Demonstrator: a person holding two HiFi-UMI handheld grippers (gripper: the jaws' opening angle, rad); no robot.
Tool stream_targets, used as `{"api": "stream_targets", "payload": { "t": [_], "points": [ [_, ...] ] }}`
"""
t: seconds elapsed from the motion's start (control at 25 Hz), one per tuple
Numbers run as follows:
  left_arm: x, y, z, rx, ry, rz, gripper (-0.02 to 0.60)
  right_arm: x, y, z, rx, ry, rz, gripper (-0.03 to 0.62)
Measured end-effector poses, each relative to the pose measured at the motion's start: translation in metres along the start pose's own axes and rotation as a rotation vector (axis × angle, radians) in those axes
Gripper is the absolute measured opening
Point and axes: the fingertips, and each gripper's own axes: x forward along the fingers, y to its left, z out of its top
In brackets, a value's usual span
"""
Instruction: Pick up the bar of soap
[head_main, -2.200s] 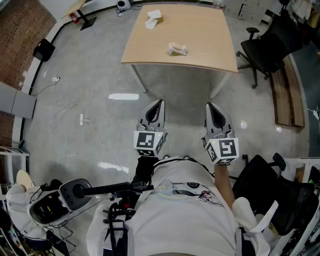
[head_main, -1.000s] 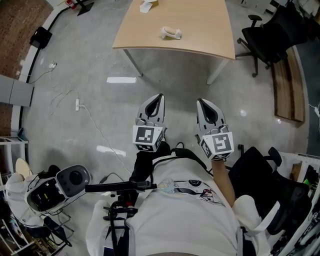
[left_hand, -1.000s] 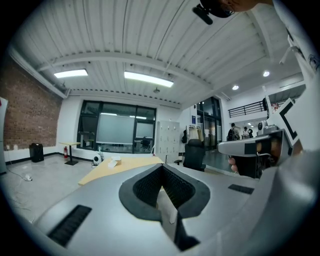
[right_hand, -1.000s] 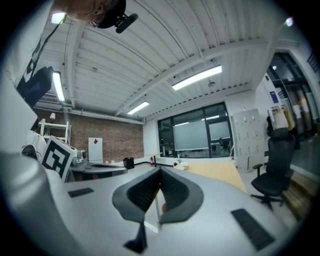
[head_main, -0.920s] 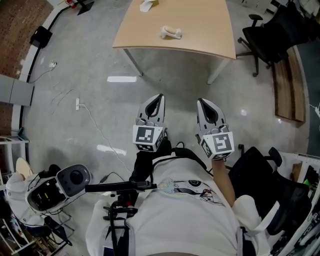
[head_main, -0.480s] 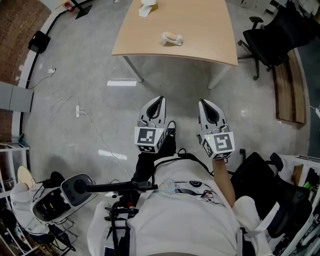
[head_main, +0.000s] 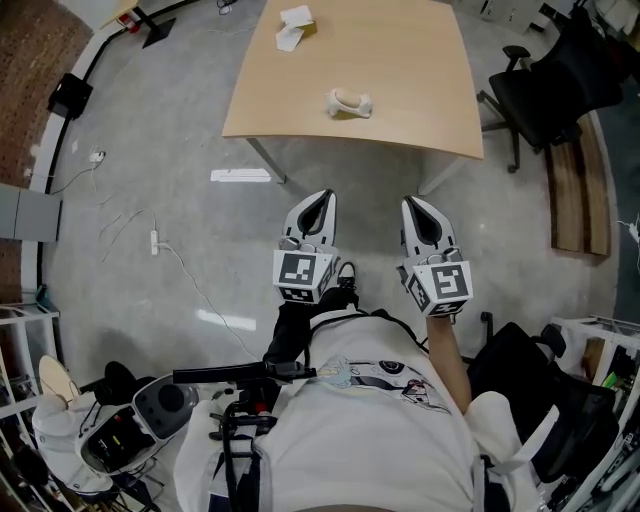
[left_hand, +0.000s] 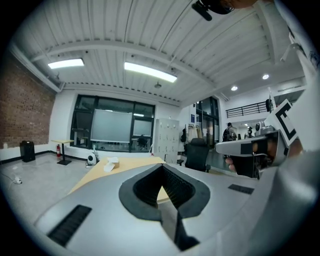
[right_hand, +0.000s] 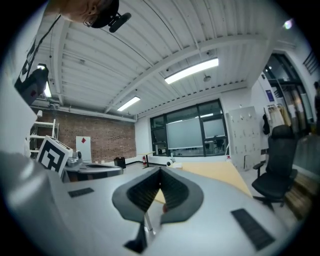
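**Head view, looking steeply down, with both gripper views.** I stand on the grey floor (head_main: 180, 150), short of the desk (head_main: 410, 50). My left hand-held gripper (head_main: 321, 200) and right hand-held gripper (head_main: 417, 207) are held side by side in front of my body. Both point toward the desk and hang over bare floor, well apart from the desk's near edge. In each gripper view the jaws are clenched together with nothing between the pads, so both are empty.

**Task's thing.** I judge the pale rounded item to be the bar of soap (head_main: 349, 102), though it is too small to confirm. It lies on the desk close to the near edge, slightly left of centre, touching nothing else.

**Progress.** Nothing has been lifted or touched, so I judge the whole task to be ahead. I must close the gap to the desk, spread one pair of jaws, set them around the soap, clamp and raise it.

**Surroundings.**
- White paper with a small tan box (head_main: 294, 27) sits at the desk's far left corner, well apart from the soap.
- A black office chair (head_main: 545, 80) stands just right of the desk.
- A wooden bench (head_main: 575, 190) lies beyond the chair, farther right.
- A cable (head_main: 190, 265) trails over the floor to my left.

None of these lies between the grippers and the soap. I judge the path to be open floor up to the desk's edge.
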Motion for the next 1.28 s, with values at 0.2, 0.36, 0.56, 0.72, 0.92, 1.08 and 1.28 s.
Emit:
{"api": "stream_targets", "payload": {
  "t": [0.2, 0.36, 0.56, 0.72, 0.92, 1.08, 1.28],
  "points": [
    [0.030, 0.031, 0.000, -0.025, 0.024, -0.018, 0.005, 0.041, -0.010, 0.003, -0.003, 0.014, -0.026, 0.003],
    [0.049, 0.046, 0.000, -0.038, 0.036, -0.038, 0.005, 0.065, -0.017, 0.004, -0.008, 0.029, -0.045, 0.003],
    [0.068, 0.054, -0.004, -0.055, 0.056, -0.060, 0.005, 0.082, -0.029, -0.002, -0.004, 0.066, -0.064, 0.003],
    [0.084, 0.064, -0.009, -0.066, 0.070, -0.050, 0.005, 0.097, -0.044, -0.008, 0.007, 0.085, -0.073, 0.003],
    [0.112, 0.079, -0.008, -0.065, 0.073, -0.020, 0.005, 0.130, -0.063, -0.008, 0.009, 0.084, -0.046, 0.003],
    [0.141, 0.092, -0.001, -0.055, 0.071, 0.003, 0.005, 0.163, -0.078, -0.002, 0.009, 0.076, -0.002, 0.003],
    [0.186, 0.104, 0.016, -0.038, 0.059, 0.033, 0.005, 0.200, -0.105, 0.009, 0.010, 0.069, 0.050, 0.003]
  ]
}}
